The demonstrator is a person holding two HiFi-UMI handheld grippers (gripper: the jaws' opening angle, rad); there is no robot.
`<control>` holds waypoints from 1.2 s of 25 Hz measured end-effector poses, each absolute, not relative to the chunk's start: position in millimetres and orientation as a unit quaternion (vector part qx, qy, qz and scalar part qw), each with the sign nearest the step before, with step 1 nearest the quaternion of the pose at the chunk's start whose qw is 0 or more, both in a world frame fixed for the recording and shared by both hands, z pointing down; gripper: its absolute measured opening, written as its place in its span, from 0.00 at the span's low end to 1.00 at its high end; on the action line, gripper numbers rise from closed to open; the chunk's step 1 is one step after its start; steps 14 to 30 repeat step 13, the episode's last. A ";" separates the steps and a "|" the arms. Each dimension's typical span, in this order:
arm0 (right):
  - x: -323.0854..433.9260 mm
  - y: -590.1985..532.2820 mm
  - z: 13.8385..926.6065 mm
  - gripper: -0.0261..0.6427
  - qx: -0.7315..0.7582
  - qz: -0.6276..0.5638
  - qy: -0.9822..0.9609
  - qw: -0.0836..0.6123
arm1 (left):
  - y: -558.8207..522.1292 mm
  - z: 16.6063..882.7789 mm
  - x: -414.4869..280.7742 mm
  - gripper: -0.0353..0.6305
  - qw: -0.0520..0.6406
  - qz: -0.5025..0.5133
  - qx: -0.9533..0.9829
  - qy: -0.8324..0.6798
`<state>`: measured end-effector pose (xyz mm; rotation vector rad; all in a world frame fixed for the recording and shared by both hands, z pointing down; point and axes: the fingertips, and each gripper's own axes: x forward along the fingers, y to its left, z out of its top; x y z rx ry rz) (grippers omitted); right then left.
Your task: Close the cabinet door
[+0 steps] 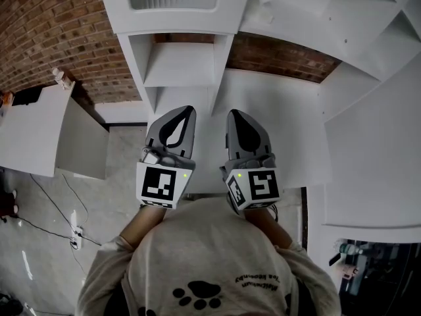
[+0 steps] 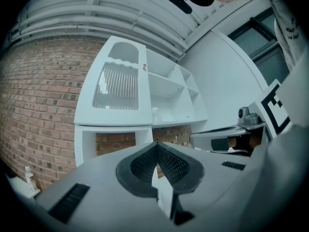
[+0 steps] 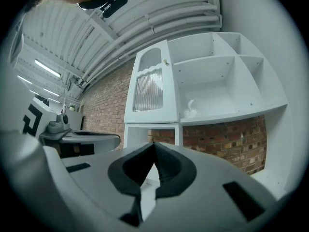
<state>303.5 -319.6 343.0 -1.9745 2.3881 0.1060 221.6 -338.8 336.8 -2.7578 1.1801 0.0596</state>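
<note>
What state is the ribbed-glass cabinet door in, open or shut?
Shut: the ribbed-glass cabinet door lies flush with the front of the white cabinet.

Brick wall (image 1: 46, 31), grey floor (image 1: 46, 232), ribbed ceiling (image 3: 120, 28)

Ahead of the right gripper (image 3: 153, 144) and higher, the white shelf (image 3: 231, 113) carries one small white object (image 3: 191, 109).

Both grippers level, side by side

The left gripper (image 1: 185, 112) and right gripper (image 1: 235, 115) point forward in parallel, each with its jaws closed tip to tip, forearms behind them.
</note>
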 end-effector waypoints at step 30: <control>300.5 -329.2 341.5 0.05 -0.627 0.030 0.778 0.026 | -342.0 334.6 226.0 0.06 0.072 0.026 -0.918 0.389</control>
